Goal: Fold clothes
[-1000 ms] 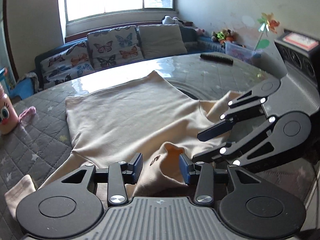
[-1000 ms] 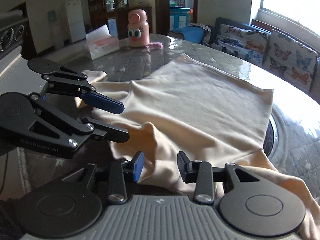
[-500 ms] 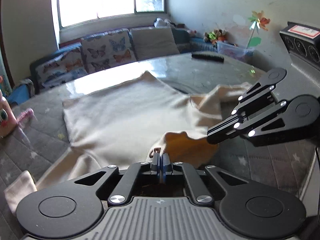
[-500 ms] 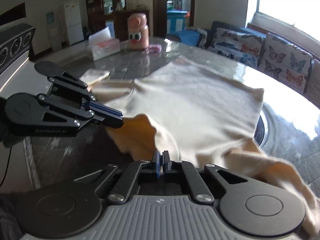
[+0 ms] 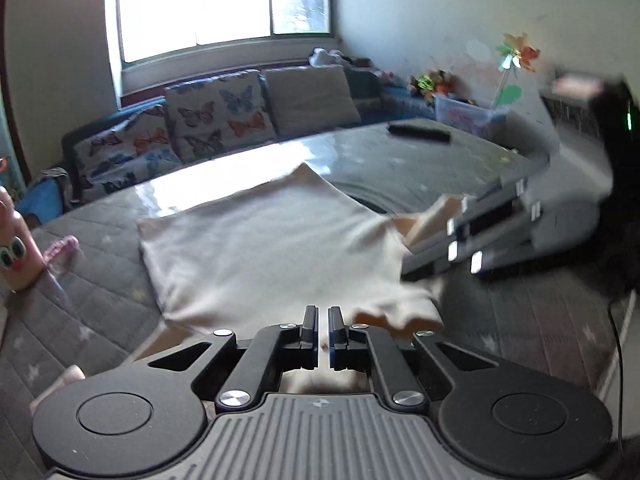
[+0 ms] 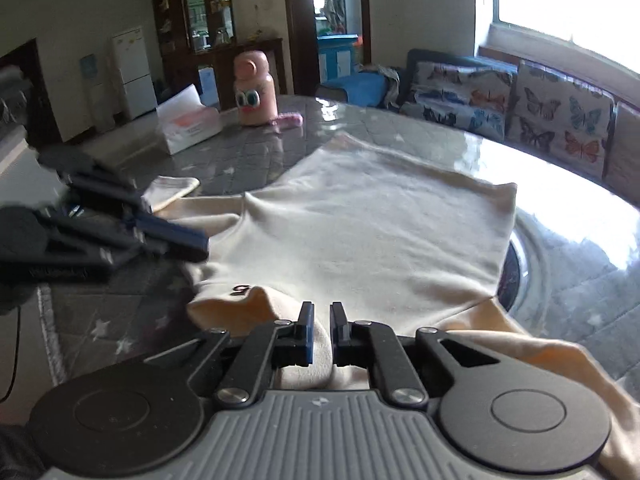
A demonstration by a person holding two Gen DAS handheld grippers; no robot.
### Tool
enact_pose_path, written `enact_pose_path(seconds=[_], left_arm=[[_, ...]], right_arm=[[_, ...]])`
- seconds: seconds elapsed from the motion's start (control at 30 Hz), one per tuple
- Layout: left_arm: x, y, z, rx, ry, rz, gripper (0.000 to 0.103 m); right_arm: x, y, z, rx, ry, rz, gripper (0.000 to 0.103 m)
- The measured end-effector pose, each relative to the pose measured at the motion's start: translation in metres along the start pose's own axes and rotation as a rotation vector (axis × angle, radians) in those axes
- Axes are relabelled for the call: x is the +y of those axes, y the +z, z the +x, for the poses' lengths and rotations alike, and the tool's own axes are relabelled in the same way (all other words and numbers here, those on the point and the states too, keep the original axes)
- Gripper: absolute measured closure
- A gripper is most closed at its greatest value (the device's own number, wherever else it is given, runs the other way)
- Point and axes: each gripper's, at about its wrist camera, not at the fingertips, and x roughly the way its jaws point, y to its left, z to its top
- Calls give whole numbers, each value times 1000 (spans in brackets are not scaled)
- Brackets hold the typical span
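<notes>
Cream fabric of one garment (image 5: 272,240) is spread flat across the grey quilted bench (image 5: 420,164), its near edge bunched and lifted toward both cameras. In the left wrist view the left gripper (image 5: 323,330) is seen with its jaws brought almost together, only a narrow slit left between them, and cloth is visible in that slit and beneath the fingers; the fabric appears to be pinched there. In the right wrist view the right gripper (image 6: 320,334) is likewise nearly closed, a thin fold of the garment (image 6: 360,232) being clamped between its blue-padded fingers (image 6: 308,332). Each gripper is also caught, blurred, in the other's view: the right gripper (image 5: 472,248) at the garment's right side, and the left gripper (image 6: 132,236) at its left side. Whether the blurred ones are apart or together cannot be told from those views. A small dark mark (image 6: 240,290) is shown on the raised edge of the cloth. On the bench one pink cartoon-faced bottle (image 6: 255,90), one tissue box (image 6: 188,124) and one dark remote (image 5: 418,133) are counted, all well apart from the garment. Two butterfly-print cushions (image 5: 218,114) are seen on the sofa behind.
</notes>
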Motion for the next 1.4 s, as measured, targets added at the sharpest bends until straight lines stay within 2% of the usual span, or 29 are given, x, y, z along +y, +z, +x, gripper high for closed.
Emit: enact_pose_path(seconds=[0.2, 0.37, 0.47, 0.7, 0.93, 0.97, 1.03, 1.1, 1.2, 1.33, 1.37, 1.4], left_arm=[[-5, 16, 34, 16, -29, -46, 97], [-17, 20, 67, 49, -81, -70, 97], [-25, 17, 72, 64, -111, -56, 97], [-45, 8, 83, 99, -181, -21, 95], [-53, 5, 86, 108, -203, -7, 94], [-54, 5, 86, 108, -204, -3, 94], [-54, 4, 86, 108, -204, 1, 94], [-54, 4, 86, 109, -204, 3, 93], [-54, 4, 87, 112, -206, 4, 93], [-55, 4, 88, 113, -205, 5, 91], [-56, 4, 88, 113, -205, 6, 91], [-56, 4, 88, 113, -205, 7, 91]], right_arm=[[5, -20, 15, 62, 24, 11, 94], [5, -28, -3, 41, 24, 18, 90], [-6, -31, -19, 21, -8, 55, 87], [-63, -40, -51, -21, -186, 199, 84], [-140, -55, -65, -27, -433, 354, 84], [-149, -58, -65, -22, -466, 368, 83], [-165, -65, -66, -13, -517, 399, 73], [-178, -72, -67, -7, -556, 431, 71], [-192, -79, -66, 5, -580, 465, 71], [-202, -81, -59, 22, -564, 473, 72], [-203, -81, -56, 26, -560, 469, 73], [-203, -80, -54, 29, -557, 464, 80]])
